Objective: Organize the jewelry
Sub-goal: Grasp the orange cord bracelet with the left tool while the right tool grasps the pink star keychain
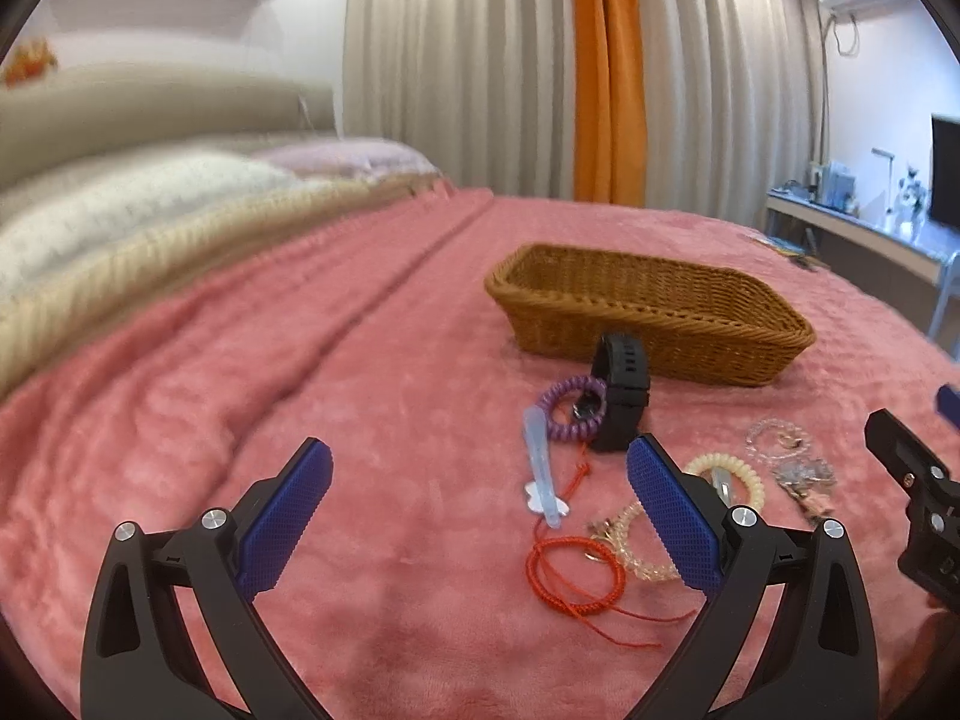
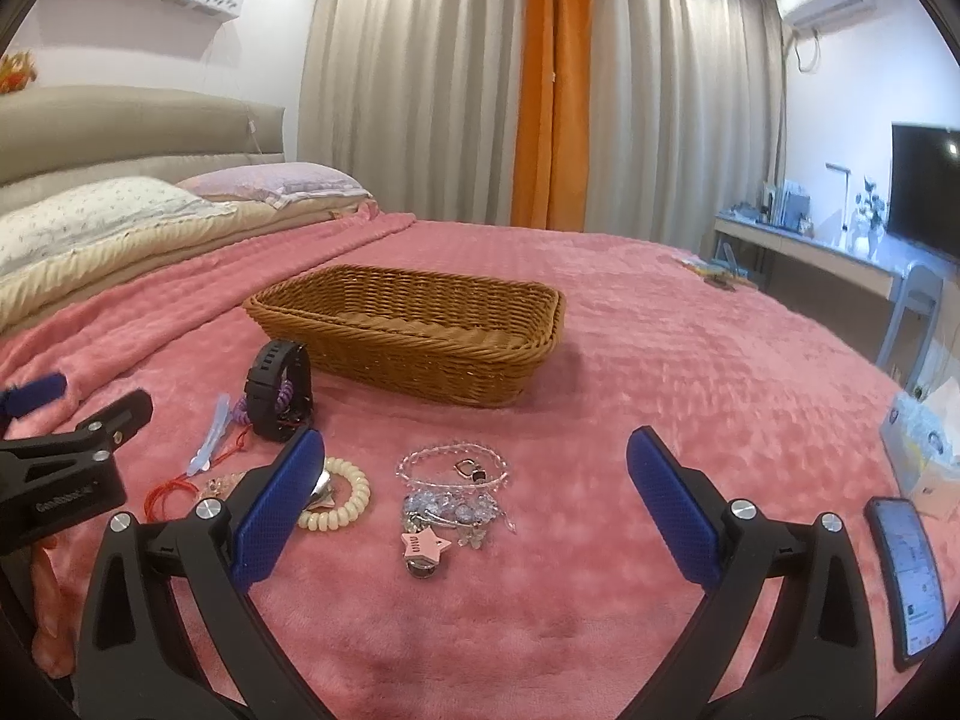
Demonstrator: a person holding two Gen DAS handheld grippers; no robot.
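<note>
An empty wicker basket (image 1: 648, 312) (image 2: 414, 330) stands on the pink bedspread. In front of it lie a black watch (image 1: 621, 393) (image 2: 279, 390), a purple coil band (image 1: 567, 408), a pale blue hair clip (image 1: 540, 474), a red cord bracelet (image 1: 576, 576), a cream coil band (image 2: 336, 495) with a silver clip inside, a clear bead bracelet (image 2: 453, 462) and a pink star charm (image 2: 420, 546). My left gripper (image 1: 480, 516) is open, left of the pile. My right gripper (image 2: 474, 510) is open, straddling the bead bracelet and charm.
A phone (image 2: 909, 576) lies at the right on the bedspread, with a tissue pack (image 2: 924, 450) behind it. Pillows (image 2: 90, 216) and the headboard are at the far left. A desk (image 2: 828, 252) and TV stand at the right past the bed edge.
</note>
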